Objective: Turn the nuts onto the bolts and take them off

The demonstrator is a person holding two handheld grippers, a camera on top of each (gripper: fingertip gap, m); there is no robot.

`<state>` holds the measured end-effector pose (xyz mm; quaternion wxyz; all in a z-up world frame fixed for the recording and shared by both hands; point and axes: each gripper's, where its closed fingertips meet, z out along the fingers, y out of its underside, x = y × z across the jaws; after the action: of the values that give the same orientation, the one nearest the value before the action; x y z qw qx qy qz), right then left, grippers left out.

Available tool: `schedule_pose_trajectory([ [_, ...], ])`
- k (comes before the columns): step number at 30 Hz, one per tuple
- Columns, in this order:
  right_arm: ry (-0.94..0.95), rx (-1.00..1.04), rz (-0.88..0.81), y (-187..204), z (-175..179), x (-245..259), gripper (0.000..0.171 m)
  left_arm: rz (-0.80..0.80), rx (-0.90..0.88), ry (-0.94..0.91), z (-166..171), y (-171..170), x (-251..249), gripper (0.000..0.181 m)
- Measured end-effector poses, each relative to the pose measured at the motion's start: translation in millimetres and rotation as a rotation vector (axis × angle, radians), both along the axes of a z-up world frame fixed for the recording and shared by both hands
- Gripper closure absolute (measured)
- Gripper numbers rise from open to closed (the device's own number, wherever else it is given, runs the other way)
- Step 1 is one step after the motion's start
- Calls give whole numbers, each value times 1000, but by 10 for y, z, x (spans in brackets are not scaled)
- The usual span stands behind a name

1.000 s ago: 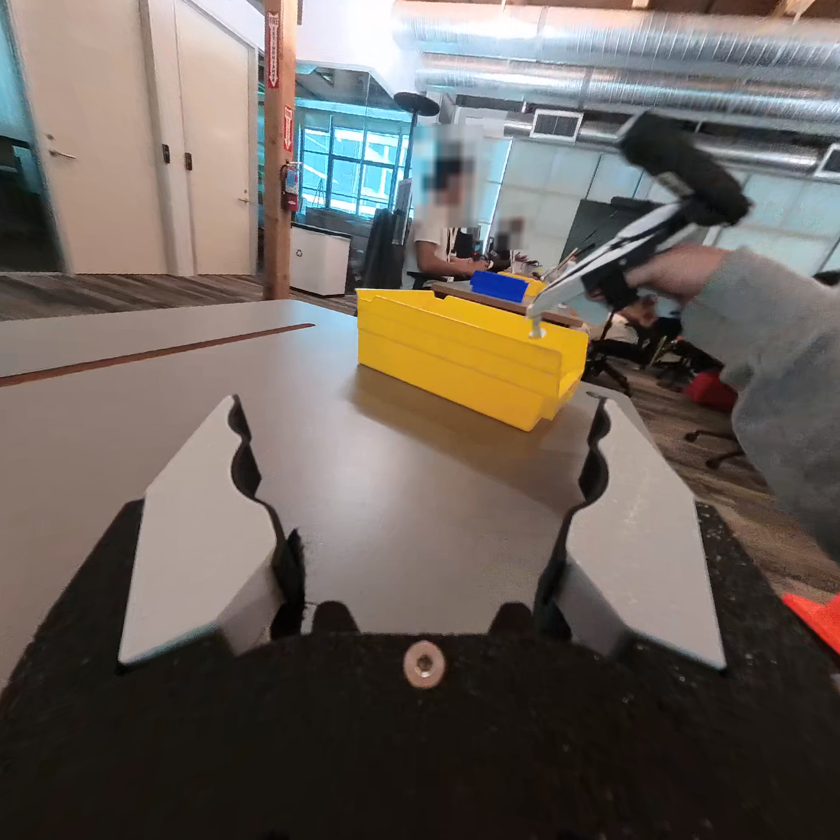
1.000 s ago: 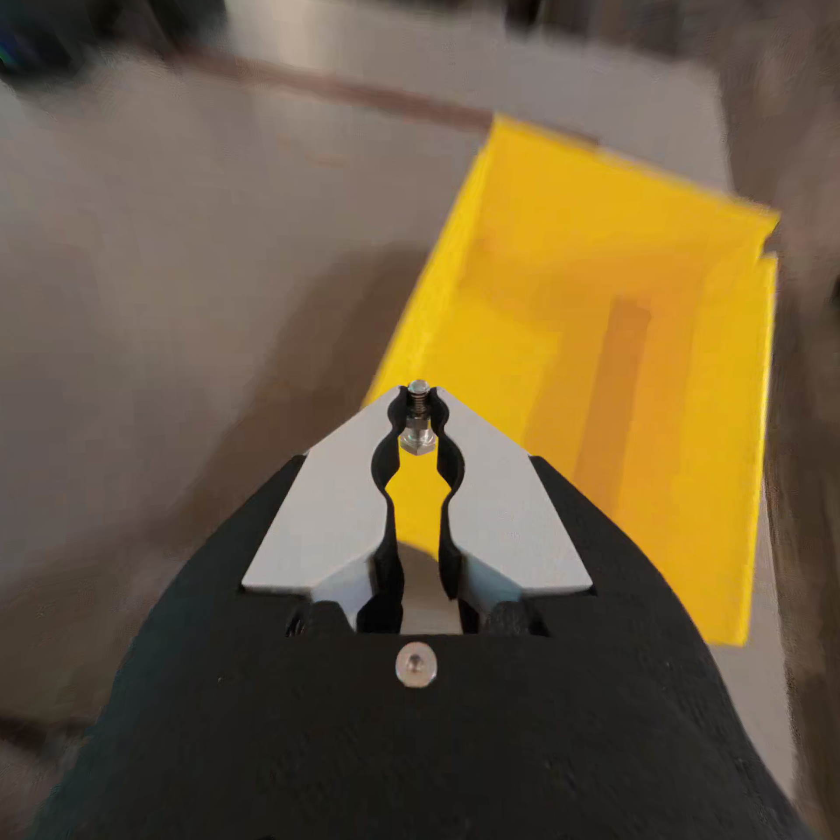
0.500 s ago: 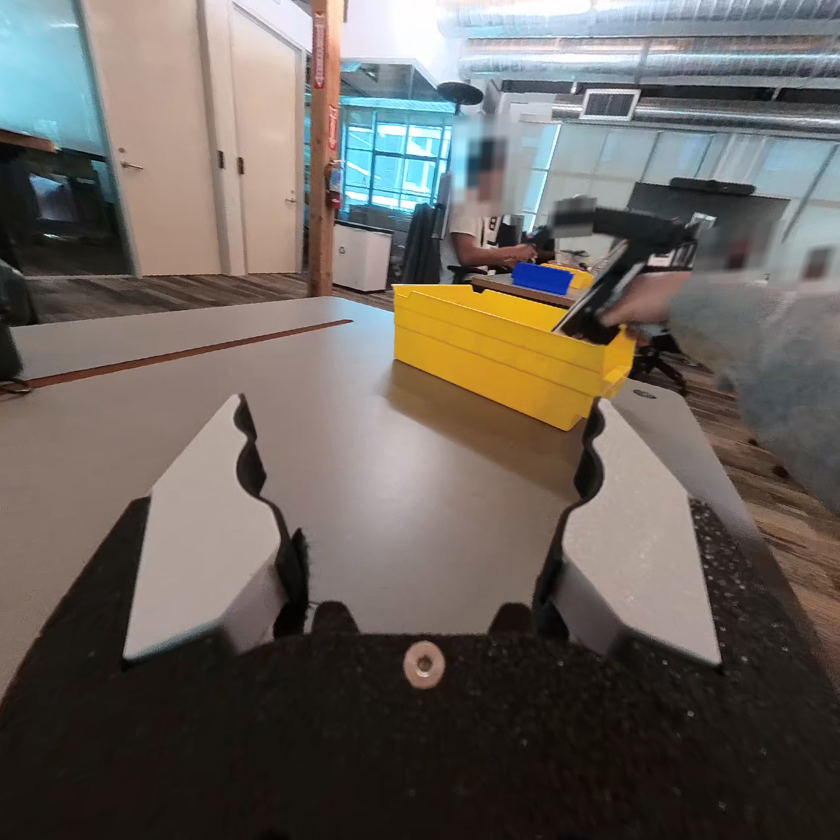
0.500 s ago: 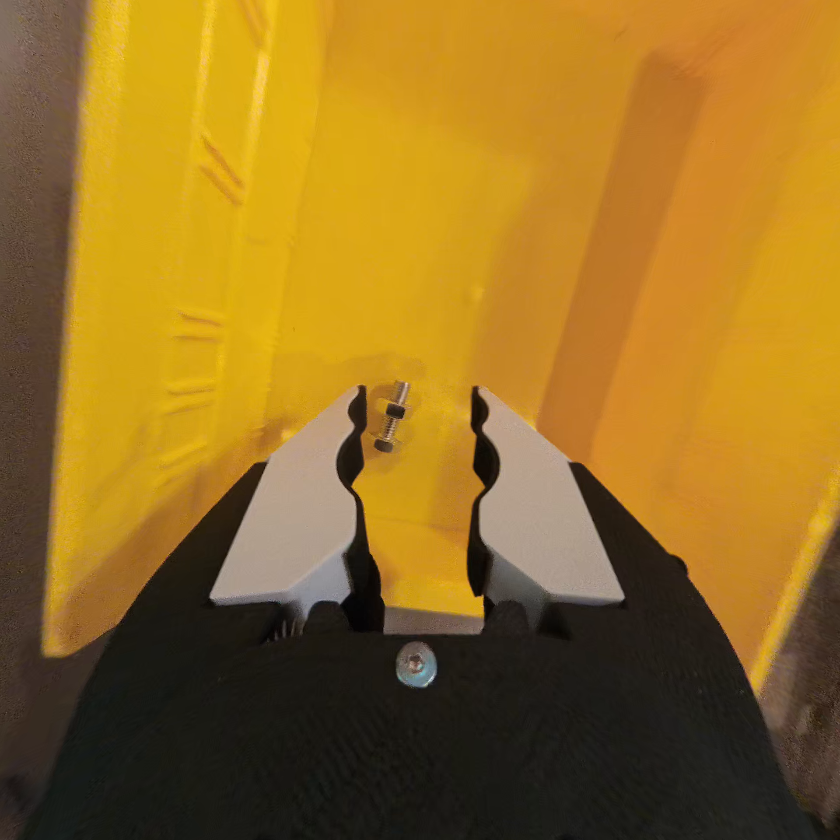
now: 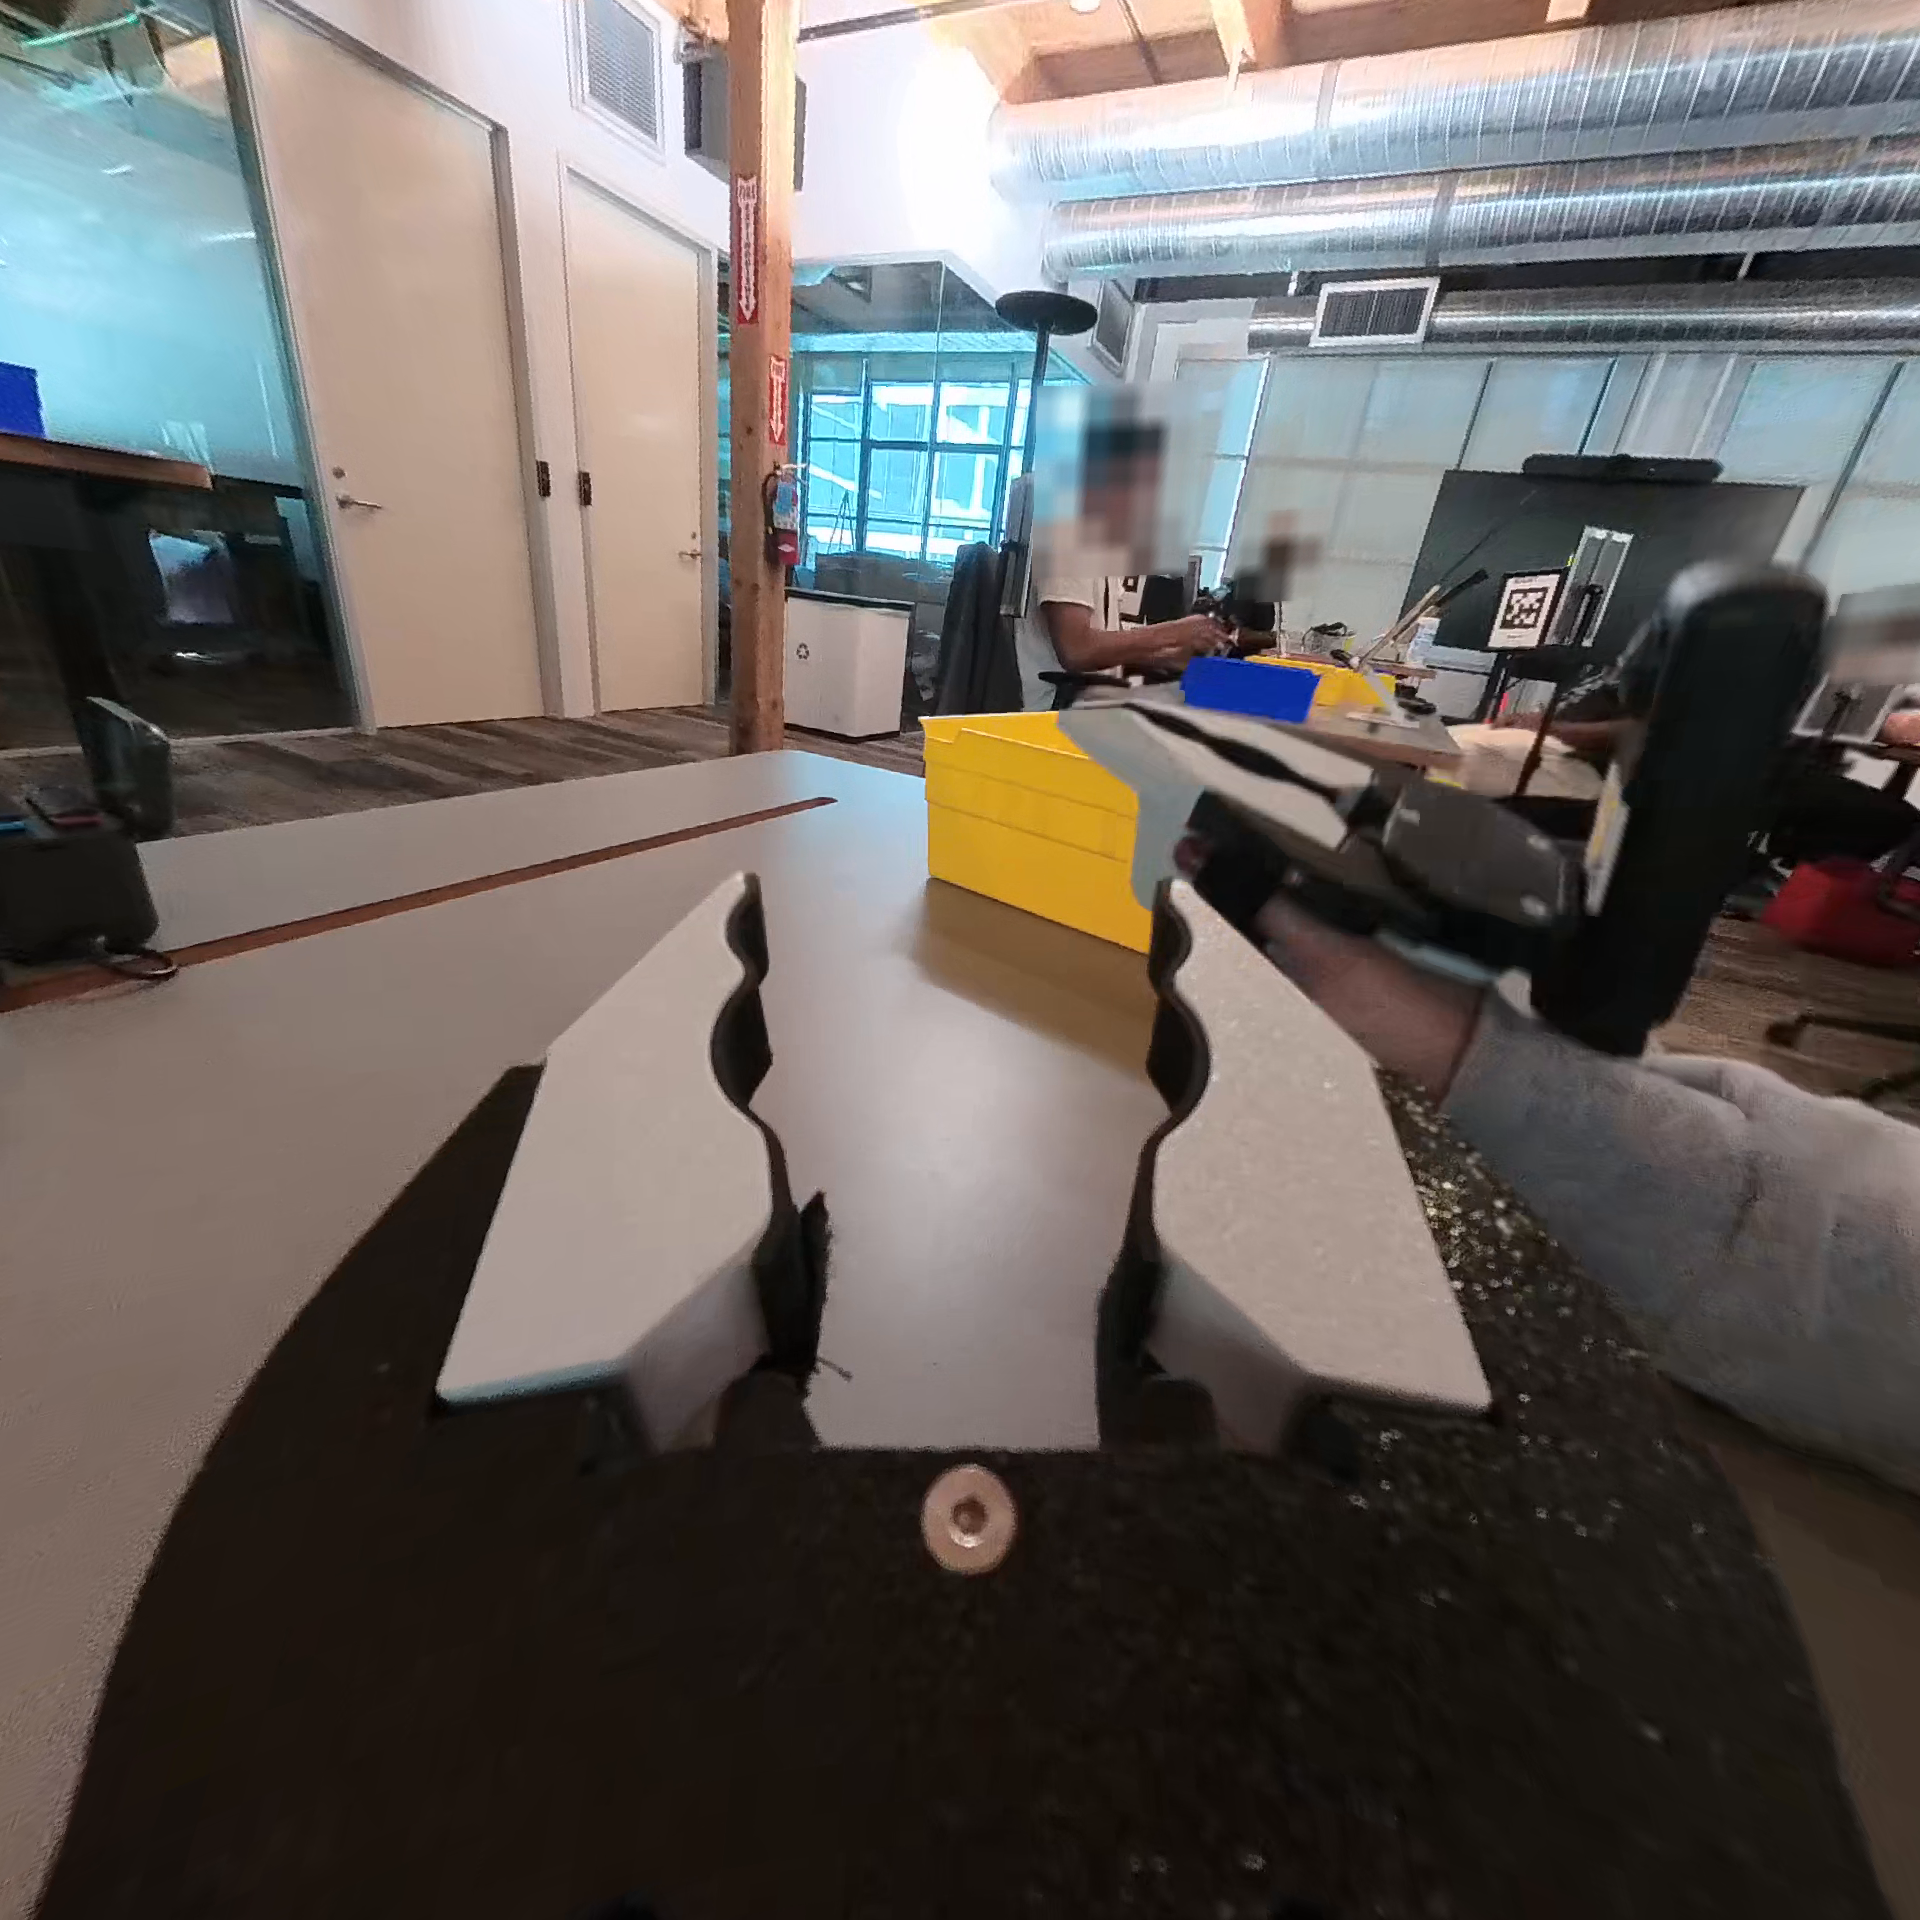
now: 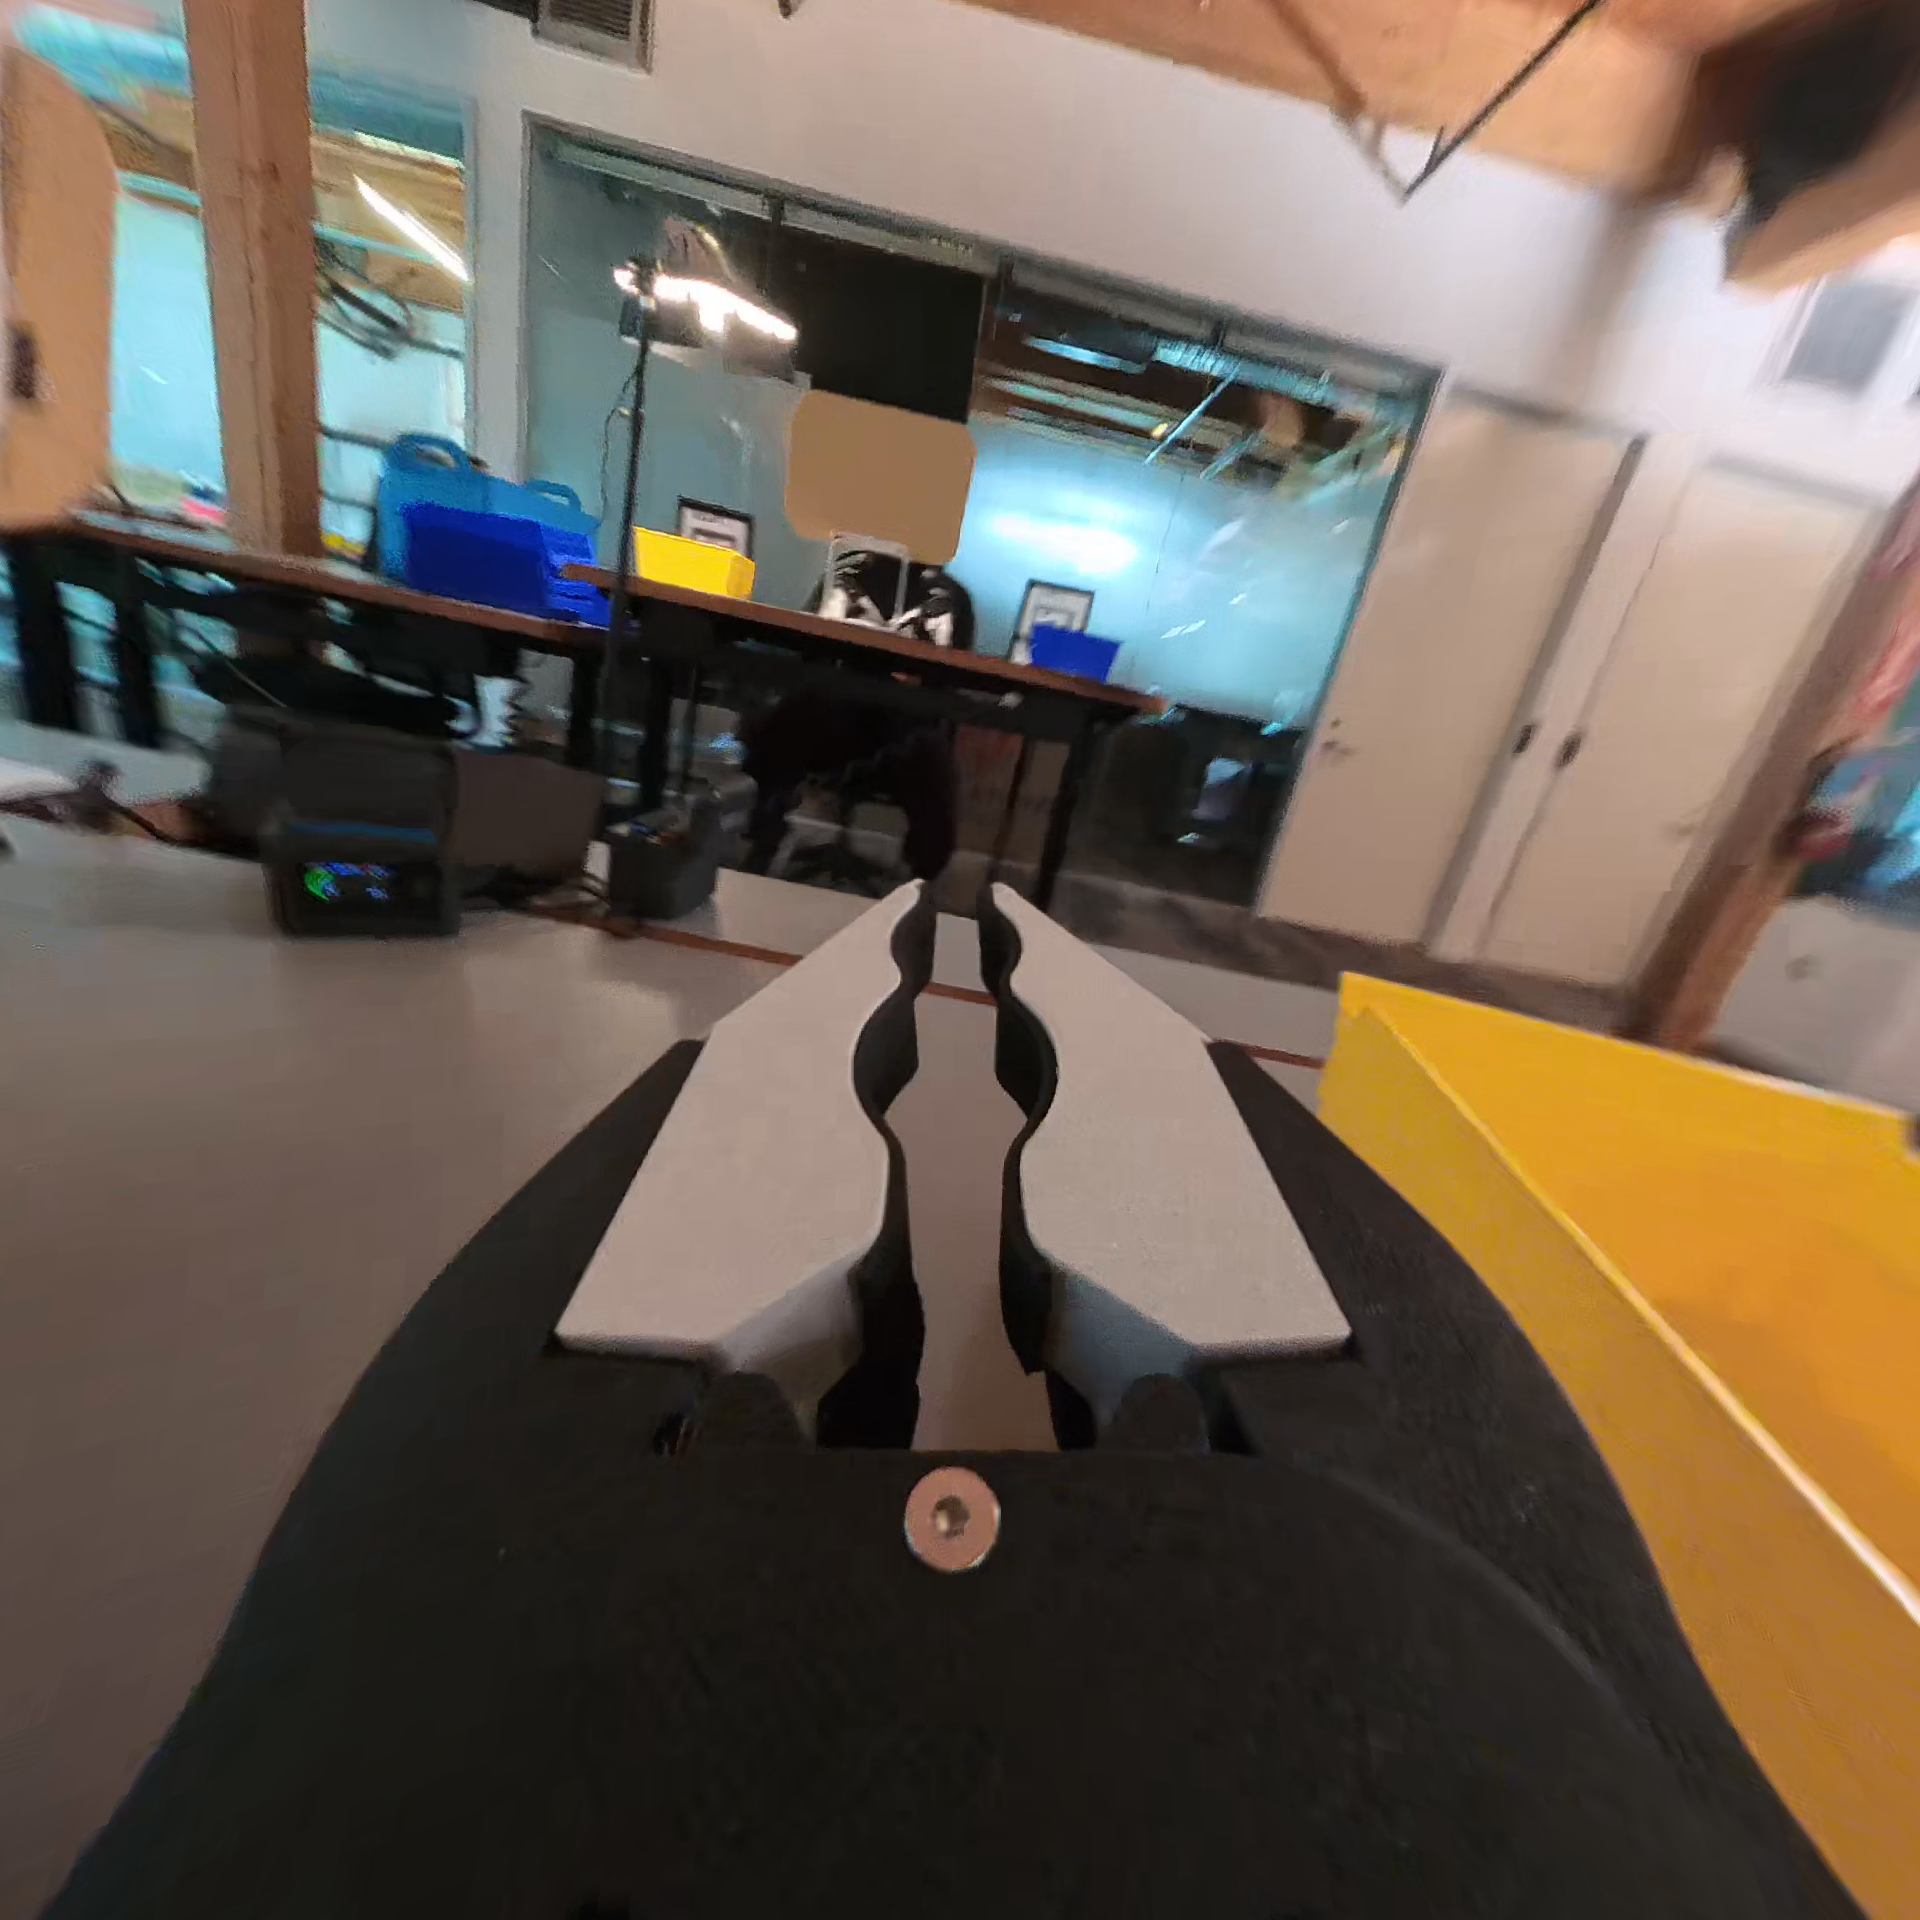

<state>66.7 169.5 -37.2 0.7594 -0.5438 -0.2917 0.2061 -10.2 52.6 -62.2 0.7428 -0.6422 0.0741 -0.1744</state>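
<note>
My left gripper (image 5: pixel 954 904) is open and empty, low over the grey table (image 5: pixel 312 1091). The yellow bin (image 5: pixel 1018 831) stands on the table ahead of it, to the right. My right gripper (image 6: pixel 956 894) is empty, its jaws drawn in to a narrow gap. It hovers left of the yellow bin (image 6: pixel 1662 1195), whose inner wall shows at the right. In the left wrist view the right gripper (image 5: pixel 1091 727) is held in a hand in front of the bin, pointing left. No bolt or nut shows in either view.
A black device with a small screen (image 6: pixel 358 883) sits on the table's far side, and another black box (image 5: pixel 62 862) at its left edge. The grey sleeve (image 5: pixel 1662 1195) crosses the right side. A person sits at a desk (image 5: pixel 1091 623) behind the bin.
The right gripper opened inside the yellow bin and let go of the bolt with its nut. It then lifted out, swung left beside the bin and drew its jaws in. The left gripper narrowed slightly.
</note>
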Motion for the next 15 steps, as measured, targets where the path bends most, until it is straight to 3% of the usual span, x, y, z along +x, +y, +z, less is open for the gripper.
schedule_pose_trajectory([
  [5, -145, 291, 22, -291, -10, -166, 171, 15, 4, -12, 10, 1, -39, 111],
  [15, -193, 211, 58, -190, -189, -203, 171, 30, 54, 102, 89, -58, 69, 119],
])
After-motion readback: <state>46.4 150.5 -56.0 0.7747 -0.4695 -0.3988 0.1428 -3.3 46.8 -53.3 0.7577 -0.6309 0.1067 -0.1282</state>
